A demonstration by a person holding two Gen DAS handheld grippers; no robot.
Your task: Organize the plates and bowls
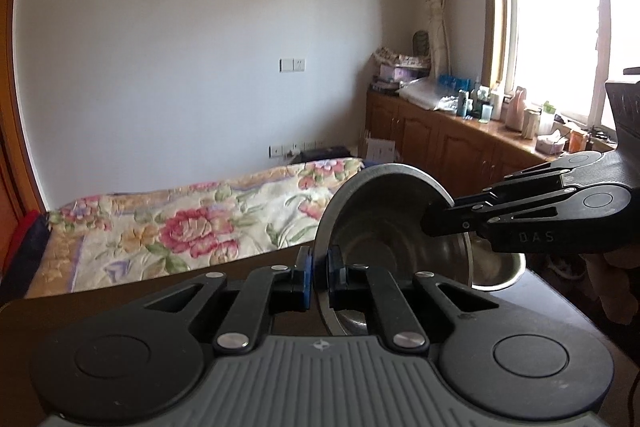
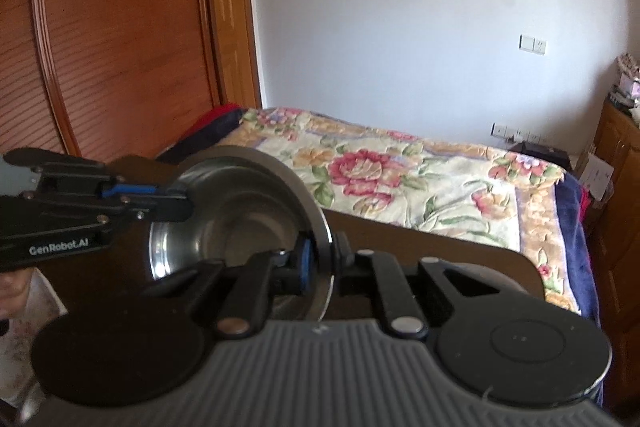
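Note:
A stainless steel bowl (image 1: 384, 223) is held tilted on its side above a dark table (image 1: 120, 299). My left gripper (image 1: 319, 277) is shut on the bowl's near rim. My right gripper (image 1: 434, 217) comes in from the right and is shut on the bowl's far rim. In the right wrist view the same bowl (image 2: 240, 211) is clamped at its rim by my right gripper (image 2: 322, 257), while the left gripper (image 2: 180, 203) holds the opposite rim from the left. A second steel bowl (image 1: 500, 269) stands on the table behind the held one.
A bed with a floral quilt (image 1: 208, 223) lies just beyond the table. Wooden cabinets (image 1: 436, 143) with several bottles stand under the window at the right. A wooden wardrobe (image 2: 112, 39) fills the left in the right wrist view.

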